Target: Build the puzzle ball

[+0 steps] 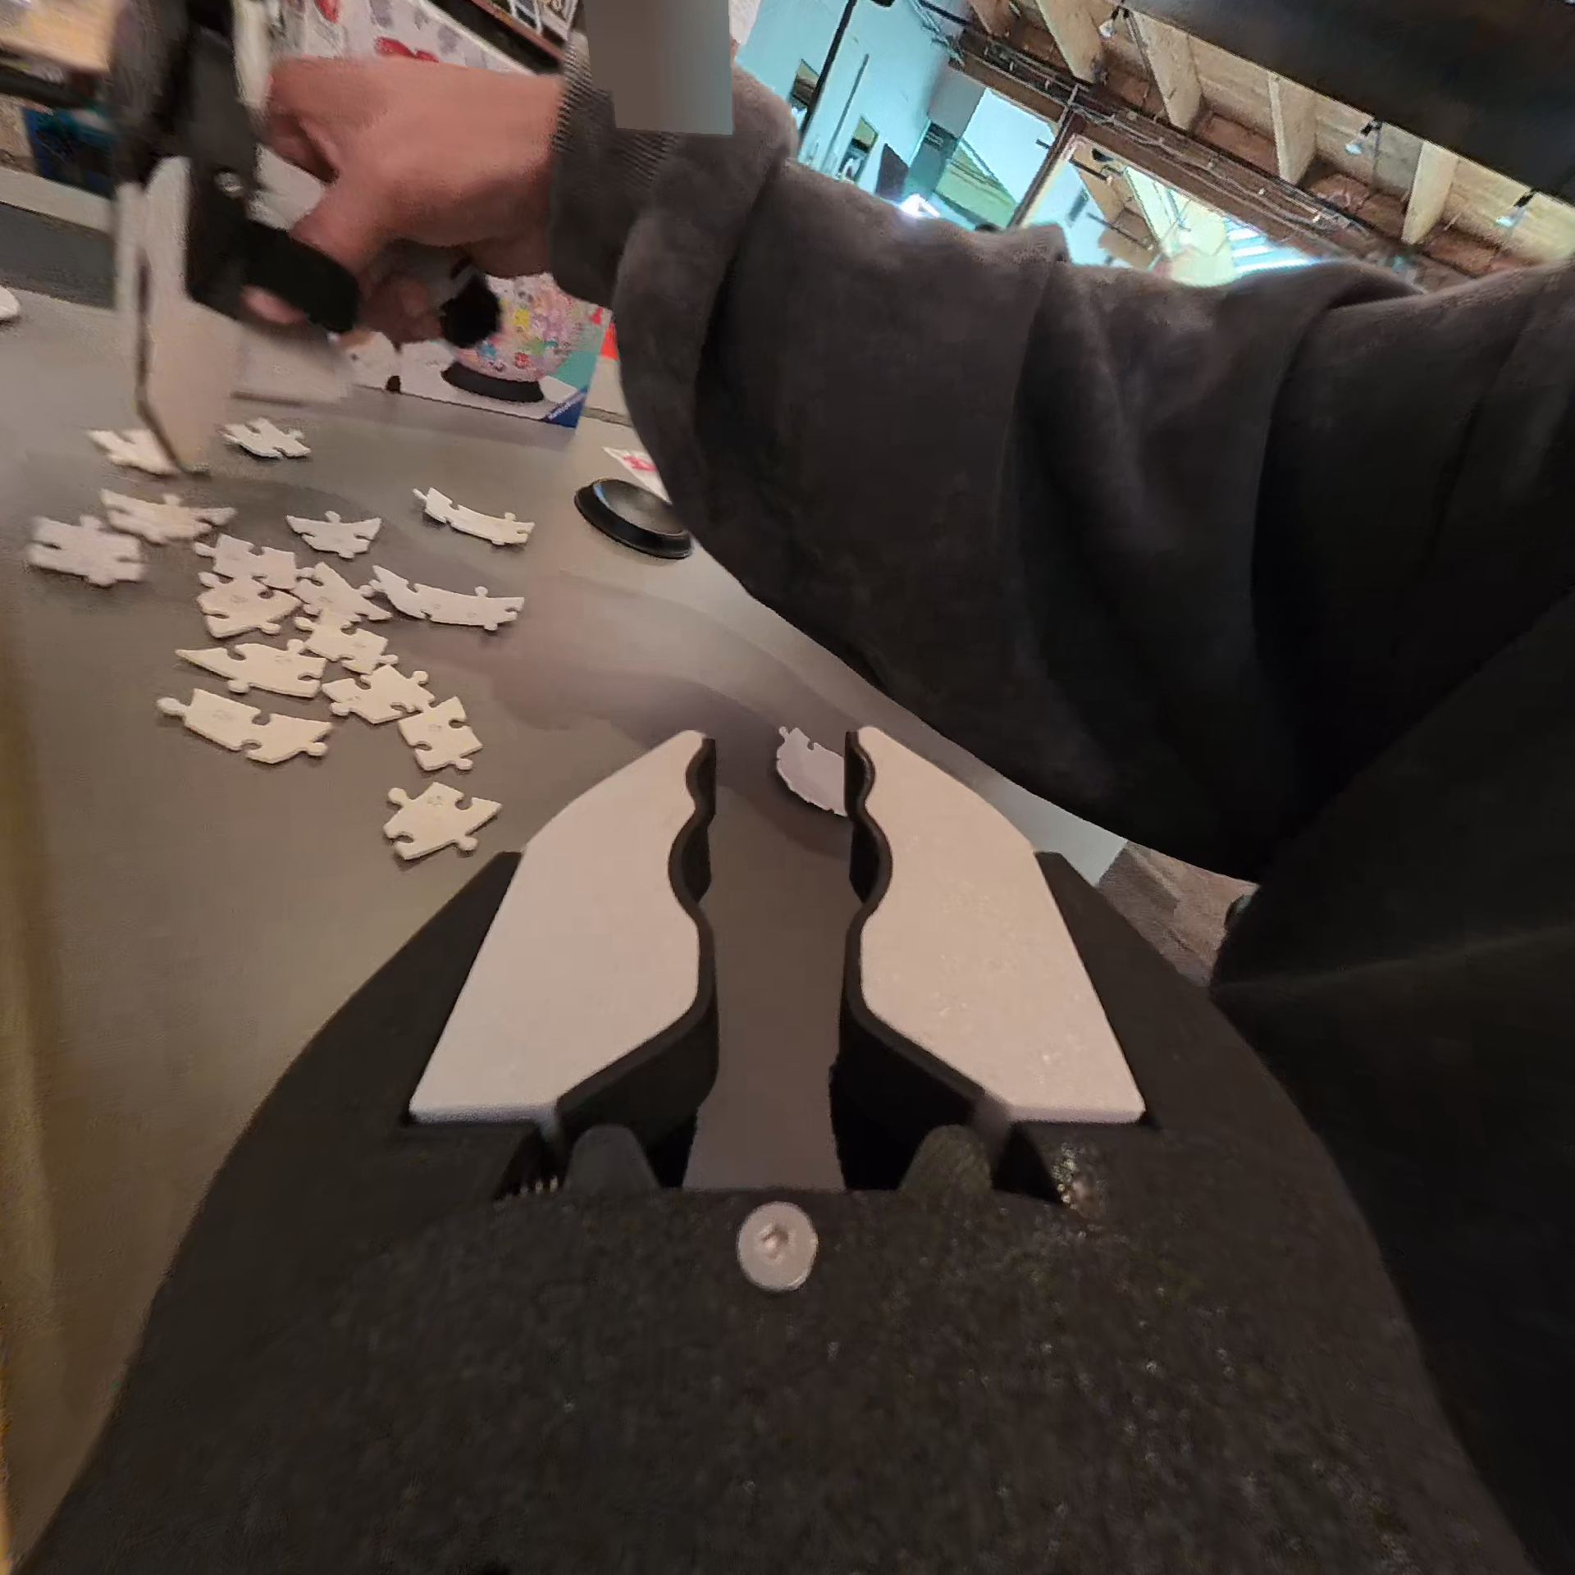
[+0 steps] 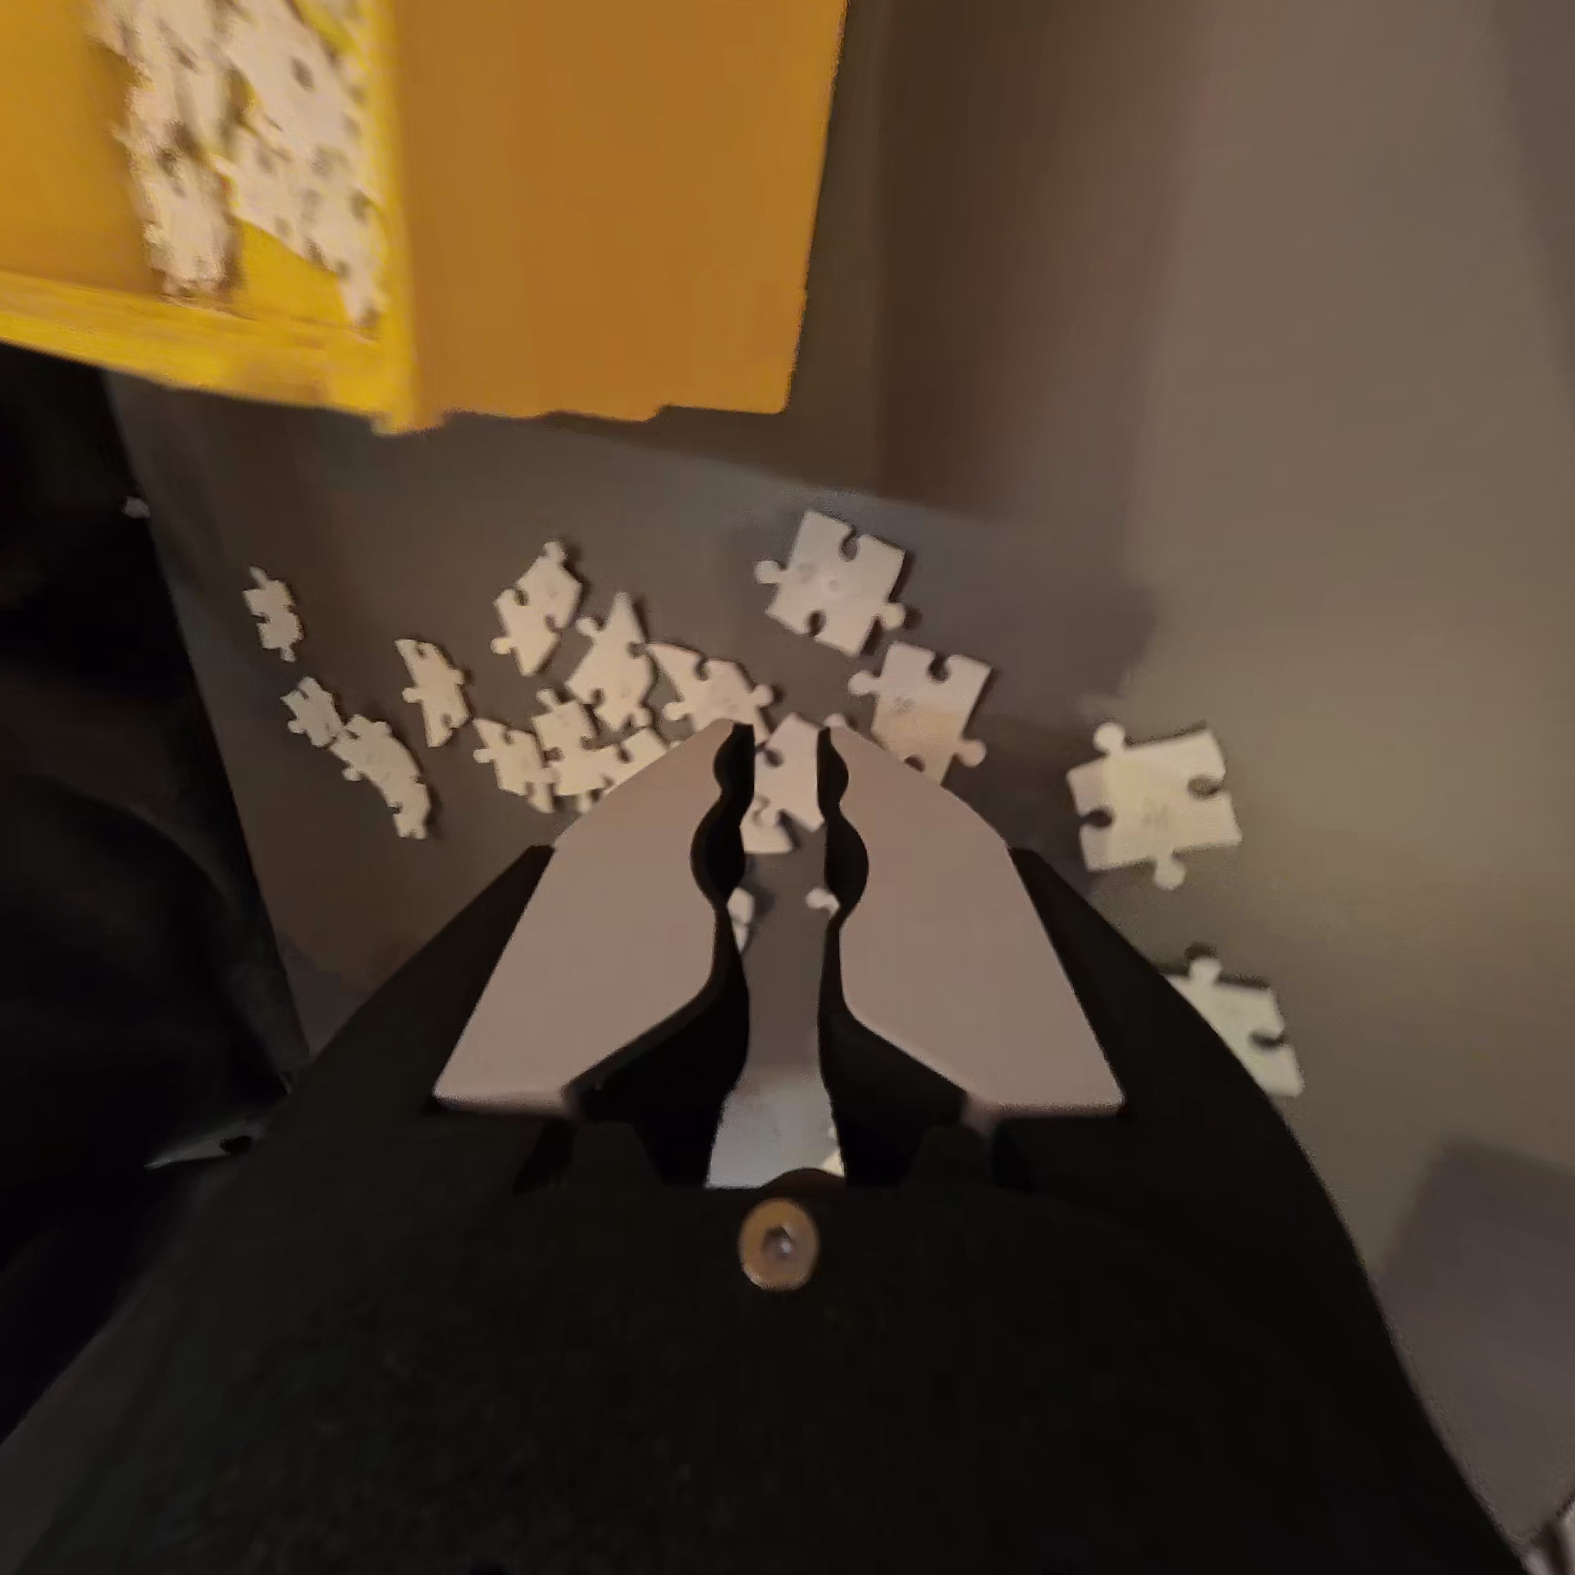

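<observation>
Over scattered pieces (image 2: 835, 588), right gripper (image 2: 786, 740) jaws parted

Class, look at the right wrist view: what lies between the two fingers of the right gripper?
In the right wrist view, the open right gripper frames one white puzzle piece lying on the grey table; the fingers are not touching it.

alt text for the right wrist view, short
The right tongs hang open, pointing down over white puzzle pieces scattered on a grey table. A yellow tray with more pieces sits beyond them, blurred.
</observation>
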`<state>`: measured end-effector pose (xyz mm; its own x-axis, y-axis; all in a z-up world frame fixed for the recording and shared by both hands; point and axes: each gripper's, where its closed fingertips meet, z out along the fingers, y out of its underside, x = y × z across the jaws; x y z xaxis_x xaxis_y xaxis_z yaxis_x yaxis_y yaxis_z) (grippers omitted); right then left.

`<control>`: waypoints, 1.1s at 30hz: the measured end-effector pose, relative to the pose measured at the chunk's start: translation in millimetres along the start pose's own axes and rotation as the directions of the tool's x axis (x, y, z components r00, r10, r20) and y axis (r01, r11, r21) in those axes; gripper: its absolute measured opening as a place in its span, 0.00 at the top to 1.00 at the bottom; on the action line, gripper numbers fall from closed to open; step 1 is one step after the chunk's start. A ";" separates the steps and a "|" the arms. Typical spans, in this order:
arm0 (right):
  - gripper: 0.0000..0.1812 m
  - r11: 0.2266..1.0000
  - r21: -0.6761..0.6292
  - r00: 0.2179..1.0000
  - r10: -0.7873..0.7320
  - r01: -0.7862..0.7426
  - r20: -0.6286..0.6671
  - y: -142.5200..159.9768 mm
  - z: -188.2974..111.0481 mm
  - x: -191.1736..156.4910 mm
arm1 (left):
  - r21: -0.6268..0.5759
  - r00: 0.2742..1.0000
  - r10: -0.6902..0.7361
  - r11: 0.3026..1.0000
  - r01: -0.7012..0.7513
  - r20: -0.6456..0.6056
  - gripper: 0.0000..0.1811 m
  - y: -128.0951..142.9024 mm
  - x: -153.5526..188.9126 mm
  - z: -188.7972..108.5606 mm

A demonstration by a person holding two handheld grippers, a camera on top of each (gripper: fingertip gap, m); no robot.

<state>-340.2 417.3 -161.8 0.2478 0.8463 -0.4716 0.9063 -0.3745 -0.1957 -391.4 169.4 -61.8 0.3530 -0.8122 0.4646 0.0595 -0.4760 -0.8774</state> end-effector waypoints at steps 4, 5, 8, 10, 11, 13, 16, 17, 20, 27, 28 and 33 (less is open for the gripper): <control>0.91 0.954 0.291 0.997 -0.073 0.076 -0.022 12.4 -48.7 -73.8 | 0.010 0.986 0.133 0.991 -0.134 0.106 0.81 -11.2 -8.8 -16.9; 0.89 0.931 0.345 0.992 -0.099 0.121 -0.080 25.0 -59.4 -97.2 | 0.024 0.979 0.161 0.986 -0.165 0.128 0.80 -15.4 -10.4 -21.2; 0.82 0.823 0.544 0.971 -0.033 0.160 -0.236 68.3 -77.7 -166.4 | 0.079 0.965 0.205 0.972 -0.220 0.164 0.76 -28.1 -13.9 -31.5; 0.79 0.732 0.666 0.953 0.079 0.144 -0.294 99.7 -76.5 -200.4 | 0.102 0.958 0.216 0.966 -0.238 0.188 0.72 -34.4 -18.5 -37.6; 0.78 0.698 0.705 0.937 0.149 0.125 -0.314 117.5 -71.3 -210.4 | 0.109 0.954 0.224 0.963 -0.248 0.199 0.72 -37.5 -20.5 -41.2; 0.76 0.649 0.759 0.903 0.294 0.051 -0.313 151.1 -53.7 -223.1 | 0.122 0.940 0.245 0.953 -0.279 0.236 0.72 -45.3 -24.9 -50.7; 0.77 0.536 0.843 0.892 0.401 -0.045 -0.207 174.3 -28.0 -244.6 | 0.097 0.903 0.278 0.941 -0.324 0.327 0.72 -53.6 -38.5 -65.4; 0.77 0.515 0.856 0.890 0.410 -0.044 -0.201 178.3 -21.8 -247.9 | 0.082 0.888 0.286 0.939 -0.335 0.359 0.72 -56.3 -45.5 -70.2; 0.77 0.537 0.842 0.883 0.416 -0.048 -0.215 188.3 -6.3 -248.6 | 0.013 0.854 0.289 0.945 -0.326 0.433 0.73 -71.7 -76.0 -80.0; 0.82 0.530 0.843 0.941 0.323 -0.091 -0.102 178.5 3.6 -254.3 | -0.554 0.880 0.409 0.803 -0.220 0.243 0.76 -66.8 -178.6 -24.0; 0.82 0.536 0.839 0.944 0.315 -0.091 -0.099 178.8 4.5 -254.2 | -0.598 0.878 0.440 0.761 -0.252 0.189 0.76 -63.1 -192.3 -11.3; 0.83 0.569 0.818 0.942 0.314 -0.086 -0.120 189.3 3.0 -251.7 | -0.765 0.916 0.398 0.571 -0.299 -0.061 0.75 -16.4 -232.8 22.9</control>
<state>-232.1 132.2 -82.7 0.5589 0.7249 -0.4027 0.2144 -0.5955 -0.7742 -453.2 374.0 -158.3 0.2898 -0.9534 0.0839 -0.7857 -0.2870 -0.5480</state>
